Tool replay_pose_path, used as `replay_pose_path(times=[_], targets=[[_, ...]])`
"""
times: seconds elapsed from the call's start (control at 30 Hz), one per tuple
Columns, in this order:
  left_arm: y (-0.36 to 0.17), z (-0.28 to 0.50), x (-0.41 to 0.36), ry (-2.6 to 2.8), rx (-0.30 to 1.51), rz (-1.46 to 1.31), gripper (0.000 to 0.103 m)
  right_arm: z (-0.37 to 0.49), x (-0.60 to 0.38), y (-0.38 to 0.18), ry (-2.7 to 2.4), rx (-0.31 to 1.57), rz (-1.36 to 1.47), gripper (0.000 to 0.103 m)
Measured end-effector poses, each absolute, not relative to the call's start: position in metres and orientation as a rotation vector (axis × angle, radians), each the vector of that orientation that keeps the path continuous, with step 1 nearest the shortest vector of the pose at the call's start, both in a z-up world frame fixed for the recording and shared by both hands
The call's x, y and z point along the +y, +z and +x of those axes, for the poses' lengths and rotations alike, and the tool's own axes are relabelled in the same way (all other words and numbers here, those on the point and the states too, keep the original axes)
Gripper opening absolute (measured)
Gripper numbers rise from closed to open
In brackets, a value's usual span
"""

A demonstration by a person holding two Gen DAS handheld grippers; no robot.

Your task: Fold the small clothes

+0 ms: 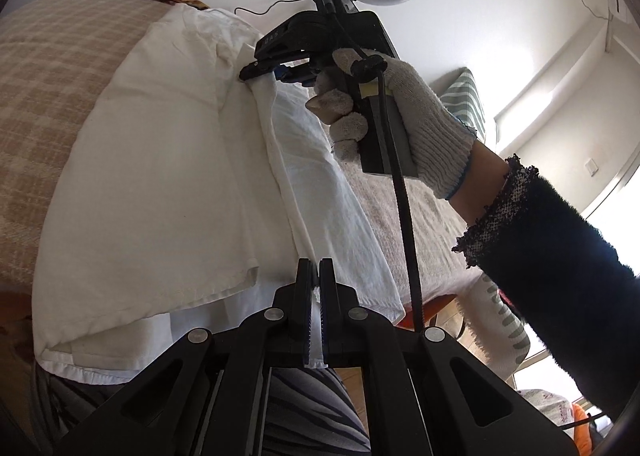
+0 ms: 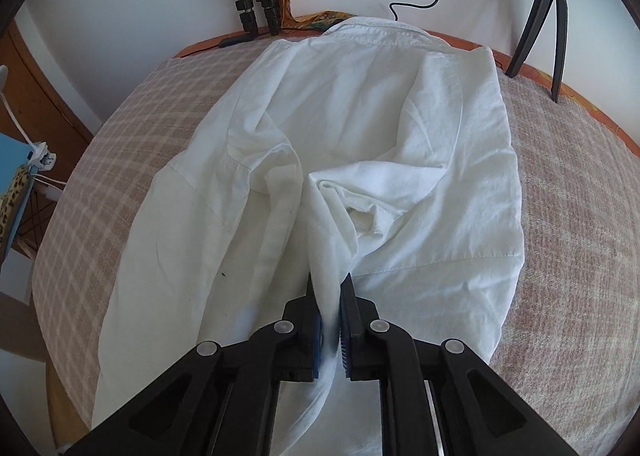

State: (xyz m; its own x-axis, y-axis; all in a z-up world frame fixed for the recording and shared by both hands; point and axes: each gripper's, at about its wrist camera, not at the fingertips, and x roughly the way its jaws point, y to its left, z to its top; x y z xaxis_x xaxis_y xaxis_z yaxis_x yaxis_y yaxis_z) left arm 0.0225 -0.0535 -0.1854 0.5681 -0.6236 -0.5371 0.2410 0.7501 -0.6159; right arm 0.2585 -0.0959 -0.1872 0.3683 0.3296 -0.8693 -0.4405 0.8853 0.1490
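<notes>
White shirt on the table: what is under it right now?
The white shirt lies on a beige checked cloth covering the table, whose orange rim shows at the far edge. Whatever lies directly beneath the shirt's middle is covered and cannot be seen.

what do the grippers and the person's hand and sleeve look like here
Both are matte black plastic: the left gripper and right gripper have angular linkage arms with round silver pivot pins and blue ribbed pads. A black cable runs along the right one's handle. The hand wears a knitted off-white glove with blue cuff trim and a dark fuzzy sleeve.

Round table (image 2: 592,128) under checked cloth (image 2: 120,176), white shirt (image 2: 360,128), small tripod (image 2: 540,16)
</notes>
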Motion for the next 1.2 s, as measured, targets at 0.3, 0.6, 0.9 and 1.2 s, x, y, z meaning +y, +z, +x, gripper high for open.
replay_pose_path(times=[0.3, 0.6, 0.9, 1.2], targets=[[-0.168, 0.015, -0.046, -0.589, 0.813, -0.46, 0.013, 0.2, -0.194, -0.148, 0.54, 0.972, 0.152, 0.031], [-0.156, -0.017, 0.023, -0.469, 0.758, -0.438, 0.036, 0.097, -0.269, -0.179, 0.598, 1.042, 0.291, 0.032], [-0.193, 0.015, 0.078, -0.35, 0.857, -0.608, 0.036, 0.061, -0.261, -0.206, 0.651, 1.087, 0.364, 0.032], [-0.211, 0.02, 0.08, -0.47, 0.938, -0.802, 0.036, 0.05, -0.236, -0.211, 0.65, 1.115, 0.294, 0.032]])
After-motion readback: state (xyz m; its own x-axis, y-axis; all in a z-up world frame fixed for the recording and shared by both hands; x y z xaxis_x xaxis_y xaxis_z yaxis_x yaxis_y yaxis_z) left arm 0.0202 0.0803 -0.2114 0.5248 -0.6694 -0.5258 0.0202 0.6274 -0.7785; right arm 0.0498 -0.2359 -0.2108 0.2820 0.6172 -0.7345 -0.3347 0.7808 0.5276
